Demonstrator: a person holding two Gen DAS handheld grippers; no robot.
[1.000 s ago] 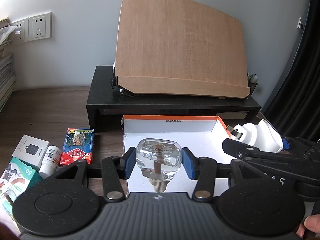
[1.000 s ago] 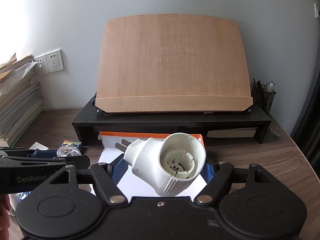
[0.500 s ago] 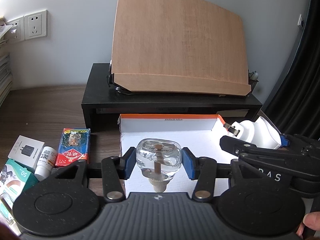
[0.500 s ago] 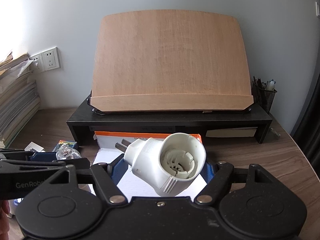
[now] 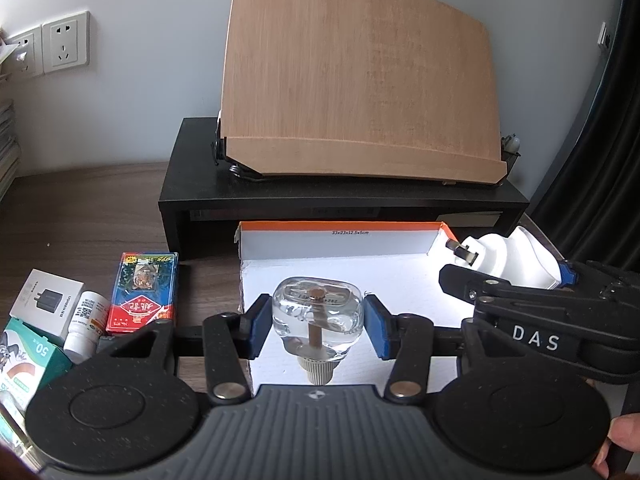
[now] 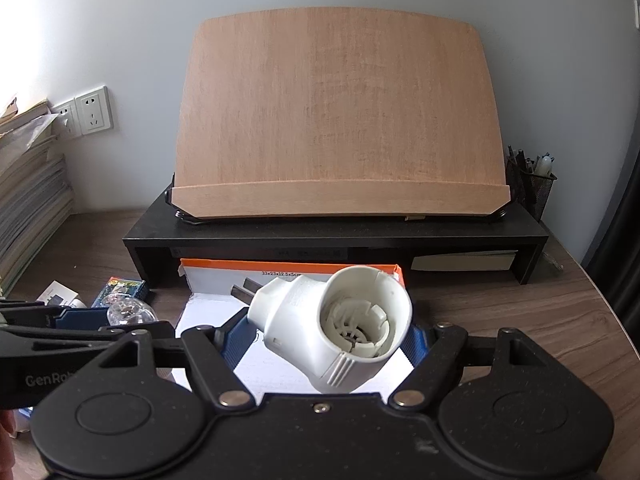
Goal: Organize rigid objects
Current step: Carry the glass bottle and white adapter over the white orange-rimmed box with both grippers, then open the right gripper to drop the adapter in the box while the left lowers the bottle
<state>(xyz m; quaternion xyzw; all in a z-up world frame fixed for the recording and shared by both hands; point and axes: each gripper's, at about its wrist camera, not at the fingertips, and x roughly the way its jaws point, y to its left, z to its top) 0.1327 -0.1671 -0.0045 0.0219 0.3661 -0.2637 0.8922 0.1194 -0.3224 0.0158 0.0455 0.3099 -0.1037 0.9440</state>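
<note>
Nearest, left wrist view: left gripper point(image 5: 318, 326), black arms with blue pads, closed on a clear glass bulb point(image 5: 318, 316). The bulb is rounded and squarish, with a brown stem inside and a ribbed beige screw neck pointing toward the camera; it hangs above the floor of the box.

Right wrist view: right gripper point(image 6: 326, 338), same build, jaws wide and clamped on a white plastic lamp-socket adapter point(image 6: 336, 326). Glossy moulded body, round open socket with ridged inner rings facing the camera, two flat dark metal prongs at the far end. It is held over the near part of the box.

Below both: shallow cardboard box point(image 5: 340, 246), white inside, orange top edge, small printed size label on the far wall. It sits on a dark wood-grain counter point(image 6: 520, 304).

Left of the box on the counter: a red and blue card pack point(image 5: 144, 290), a small white bottle point(image 5: 86, 320), a white charger carton point(image 5: 48, 306), and a green and white carton point(image 5: 28, 360), lying close together.

Behind the box: black matte monitor riser point(image 6: 336, 236) carrying a tilted plywood book stand point(image 6: 340, 120) with curved corners and a front lip. To the right, a black mesh pen holder point(image 6: 532, 188).

Far: pale grey wall, white wall sockets point(image 6: 86, 114), a stack of papers point(image 6: 28, 196) at the left, and a dark curtain point(image 5: 600, 140) at the right.
</note>
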